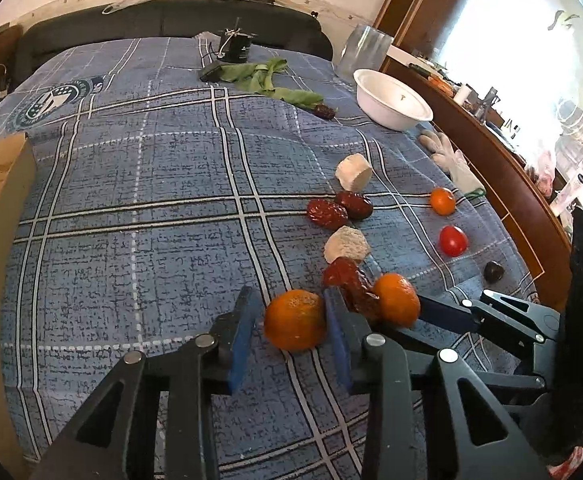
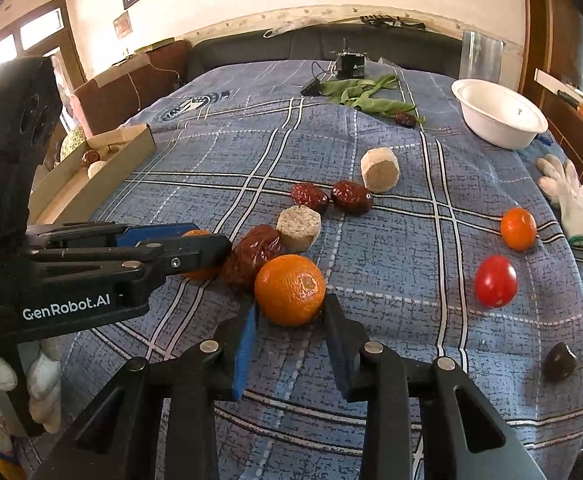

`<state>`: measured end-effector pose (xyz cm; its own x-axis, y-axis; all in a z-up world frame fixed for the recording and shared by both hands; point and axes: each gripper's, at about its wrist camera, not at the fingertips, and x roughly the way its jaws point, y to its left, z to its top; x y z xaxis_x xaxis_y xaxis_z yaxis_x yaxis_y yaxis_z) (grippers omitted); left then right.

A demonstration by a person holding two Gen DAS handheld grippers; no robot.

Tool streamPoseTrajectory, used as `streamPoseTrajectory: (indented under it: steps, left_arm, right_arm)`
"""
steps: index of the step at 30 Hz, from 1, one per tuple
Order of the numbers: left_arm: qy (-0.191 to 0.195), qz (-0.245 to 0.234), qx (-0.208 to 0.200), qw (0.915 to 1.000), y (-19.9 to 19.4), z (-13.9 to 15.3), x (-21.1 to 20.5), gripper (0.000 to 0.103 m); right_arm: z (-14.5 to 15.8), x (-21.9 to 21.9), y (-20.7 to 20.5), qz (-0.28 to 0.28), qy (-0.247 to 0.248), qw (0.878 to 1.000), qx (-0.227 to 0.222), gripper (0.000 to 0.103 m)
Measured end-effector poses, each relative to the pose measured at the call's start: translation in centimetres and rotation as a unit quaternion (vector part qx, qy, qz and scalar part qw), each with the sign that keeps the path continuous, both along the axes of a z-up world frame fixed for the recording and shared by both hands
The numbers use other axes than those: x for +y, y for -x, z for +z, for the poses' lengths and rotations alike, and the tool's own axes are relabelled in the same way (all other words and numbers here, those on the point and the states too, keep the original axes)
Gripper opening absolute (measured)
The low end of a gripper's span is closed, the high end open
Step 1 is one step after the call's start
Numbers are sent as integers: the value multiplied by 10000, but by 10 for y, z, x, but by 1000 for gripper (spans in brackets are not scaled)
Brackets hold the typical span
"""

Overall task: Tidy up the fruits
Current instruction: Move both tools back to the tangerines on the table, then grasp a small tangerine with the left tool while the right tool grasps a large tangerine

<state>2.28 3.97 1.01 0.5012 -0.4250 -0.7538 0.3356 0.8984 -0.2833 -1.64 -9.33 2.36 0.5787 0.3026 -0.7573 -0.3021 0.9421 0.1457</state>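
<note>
Both grippers are down on the blue plaid cloth (image 1: 139,184), each clamped on its own orange. The left gripper (image 1: 294,322) has its blue pads squeezed against the sides of 1 orange (image 1: 296,320), low in the middle of its own view. In the right wrist view that gripper comes in from 9 o'clock and only a sliver of its orange shows behind the black finger.

The right gripper (image 2: 290,312) pinches the second orange (image 2: 290,290), pads touching it at both sides. In the left wrist view this gripper reaches in from 4 o'clock.

Between the 2 oranges sits a wrinkly red date (image 2: 253,256), touching the second orange. Right behind it, at about 12 o'clock, is a beige puck (image 2: 298,227) that touches the date. Further back, 2 more dates (image 2: 331,197) lie side by side, and a second puck (image 2: 380,170) sits beyond them.

Off at 3 o'clock from the second orange there's a small tomato (image 2: 495,282), with a little orange (image 2: 518,229) behind it and a dark fruit (image 2: 559,362) nearer the cloth's edge. A white bowl (image 2: 467,108) stands at 1 o'clock far back, green leaves (image 2: 363,94) lie at 12 o'clock, and a cardboard tray (image 2: 103,178) with a few items in it sits at 10 o'clock. A white glove (image 2: 571,196) lies near the right edge.
</note>
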Motion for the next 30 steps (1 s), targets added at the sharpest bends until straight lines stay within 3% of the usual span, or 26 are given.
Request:
streamPoseTrajectory:
  steps: [9,14,20,25,30]
  left_arm:
    - [-463,-155,-404,9980,12,3,-15,27]
    - [-74,7,-353,9993,21,15,3,27]
    - [433,347,-400,9977,52,53,72,27]
    - [193,1108,-411,9928,43,77,155,27]
    - [-371,1934,-141,9803,13,78,229,27]
  right_arm:
    - [0,-6,-1,-123,-103,9999,24,34]
    - [2,-7,3,-268,-12,9996,72,34]
    - [29,2,28,-167,-190,9997,-52,34]
    - [66,39,30,272,-456,9982,-293,34]
    - [89,107,9,987,-783,9918,-206,34]
